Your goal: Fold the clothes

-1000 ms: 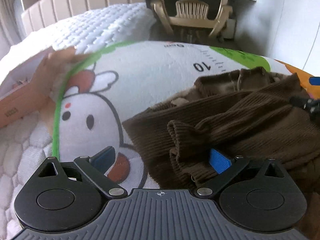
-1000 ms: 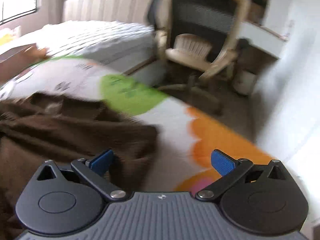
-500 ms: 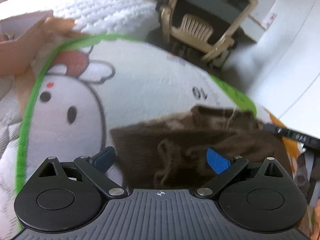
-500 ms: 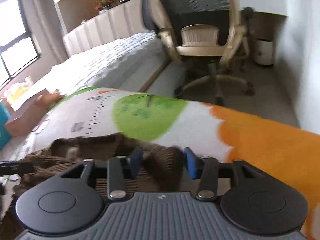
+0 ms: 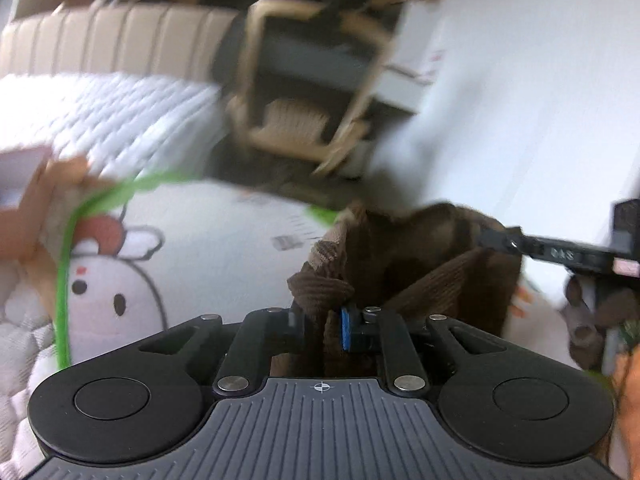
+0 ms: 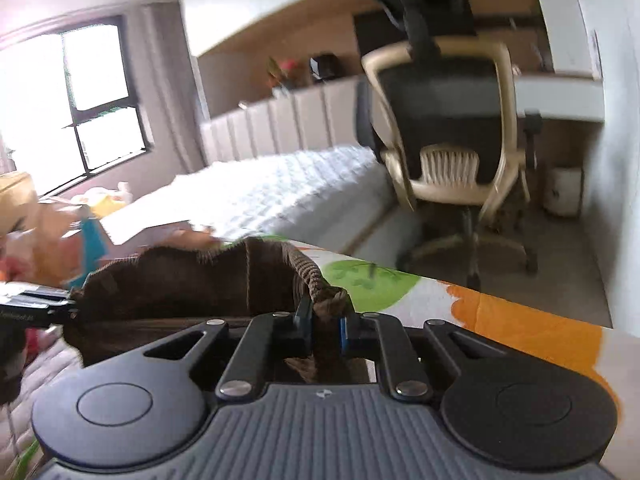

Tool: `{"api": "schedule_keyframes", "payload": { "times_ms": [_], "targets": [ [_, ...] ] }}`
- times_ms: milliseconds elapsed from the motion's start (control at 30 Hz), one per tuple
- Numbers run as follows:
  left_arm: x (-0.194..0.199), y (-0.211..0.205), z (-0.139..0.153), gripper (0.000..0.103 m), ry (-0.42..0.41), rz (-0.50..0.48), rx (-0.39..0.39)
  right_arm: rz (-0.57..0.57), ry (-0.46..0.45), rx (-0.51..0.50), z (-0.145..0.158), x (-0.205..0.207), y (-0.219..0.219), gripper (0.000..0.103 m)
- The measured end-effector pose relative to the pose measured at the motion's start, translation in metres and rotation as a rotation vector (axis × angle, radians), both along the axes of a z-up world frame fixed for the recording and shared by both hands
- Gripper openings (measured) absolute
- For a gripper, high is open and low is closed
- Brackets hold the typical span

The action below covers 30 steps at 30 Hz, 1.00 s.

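Observation:
A brown ribbed sweater [image 5: 408, 256] hangs lifted above the printed play mat [image 5: 208, 240]. My left gripper [image 5: 324, 322] is shut on a bunched edge of the sweater. My right gripper [image 6: 324, 326] is shut on another ribbed edge of the same sweater [image 6: 180, 284]. The sweater stretches between the two grippers. The right gripper shows at the right of the left wrist view [image 5: 560, 256], and the left gripper at the left edge of the right wrist view [image 6: 28, 304]. The lower part of the sweater is hidden behind the gripper bodies.
A beige office chair [image 6: 452, 152] stands beyond the mat, by a desk. A white quilted bed [image 6: 288, 184] with a padded headboard lies behind. Cardboard boxes [image 5: 24, 200] sit at the mat's left edge. The mat has a green [image 6: 360, 280] and an orange [image 6: 520, 320] patch.
Both grippers have shut on the sweater and lifted it off the mat. The left gripper was open half a second ago and now pinches the fabric. Both views have tilted upward.

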<state>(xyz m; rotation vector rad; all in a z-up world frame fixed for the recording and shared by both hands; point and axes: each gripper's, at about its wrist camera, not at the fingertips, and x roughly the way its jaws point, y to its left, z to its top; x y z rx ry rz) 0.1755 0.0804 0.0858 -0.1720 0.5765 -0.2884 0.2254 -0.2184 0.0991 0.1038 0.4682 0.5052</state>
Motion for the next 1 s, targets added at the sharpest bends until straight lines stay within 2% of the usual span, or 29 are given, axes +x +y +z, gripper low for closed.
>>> {"api": "schedule_keyframes", "payload": {
  "times_ms": [67, 133, 167, 200, 233, 267, 367, 433, 500, 600, 700, 767, 833, 867, 967, 1000],
  "targets": [
    [-0.034, -0.009, 0.003, 0.018, -0.005, -0.049, 0.017, 0.030, -0.008, -0.037, 0.000, -0.042, -0.005, 0.012],
    [-0.063, -0.019, -0.005, 0.026, 0.036, -0.099, 0.037, 0.050, 0.006, -0.131, -0.016, -0.077, -0.009, 0.016],
    [-0.075, -0.023, -0.012, 0.039, 0.066, -0.125, 0.052, 0.060, 0.013, -0.178, -0.024, -0.095, -0.010, 0.029],
    [-0.088, -0.028, -0.021, 0.055, 0.098, -0.154, 0.069, 0.070, 0.020, -0.224, -0.032, -0.113, -0.012, 0.051],
    [-0.099, -0.034, -0.029, 0.063, 0.130, -0.190, 0.085, 0.065, 0.045, -0.253, -0.043, -0.125, -0.017, 0.060],
    [-0.108, -0.038, -0.036, 0.074, 0.160, -0.227, 0.099, 0.061, 0.078, -0.265, -0.052, -0.135, -0.023, 0.066],
    [-0.132, -0.047, -0.048, 0.092, 0.220, -0.339, 0.132, 0.033, 0.166, -0.277, -0.070, -0.157, -0.044, 0.066],
    [-0.140, -0.043, -0.049, 0.094, 0.230, -0.372, 0.123, -0.006, 0.179, -0.236, -0.066, -0.163, -0.059, 0.066],
    [-0.135, -0.032, -0.045, 0.094, 0.221, -0.337, 0.064, -0.032, 0.170, -0.123, -0.054, -0.153, -0.071, 0.073],
    [-0.117, -0.006, -0.041, 0.096, 0.228, -0.204, -0.093, -0.061, 0.173, 0.055, -0.037, -0.130, -0.085, 0.081],
    [-0.087, 0.019, -0.051, 0.096, 0.272, -0.063, -0.244, -0.069, 0.245, 0.196, -0.044, -0.079, -0.079, 0.081],
    [-0.066, 0.028, -0.063, 0.096, 0.293, 0.001, -0.306, -0.068, 0.292, 0.206, -0.059, -0.041, -0.061, 0.081],
    [-0.045, 0.030, -0.074, 0.096, 0.314, 0.016, -0.343, -0.046, 0.290, 0.197, -0.063, -0.025, -0.048, 0.081],
    [-0.035, 0.030, -0.077, 0.096, 0.325, 0.024, -0.354, -0.034, 0.289, 0.193, -0.064, -0.017, -0.042, 0.077],
    [-0.009, 0.024, -0.081, 0.096, 0.350, 0.038, -0.353, 0.000, 0.287, 0.181, -0.070, 0.008, -0.022, 0.074],
    [-0.003, 0.022, -0.081, 0.095, 0.348, 0.039, -0.338, 0.011, 0.286, 0.177, -0.071, 0.017, -0.016, 0.069]
  ]
}}
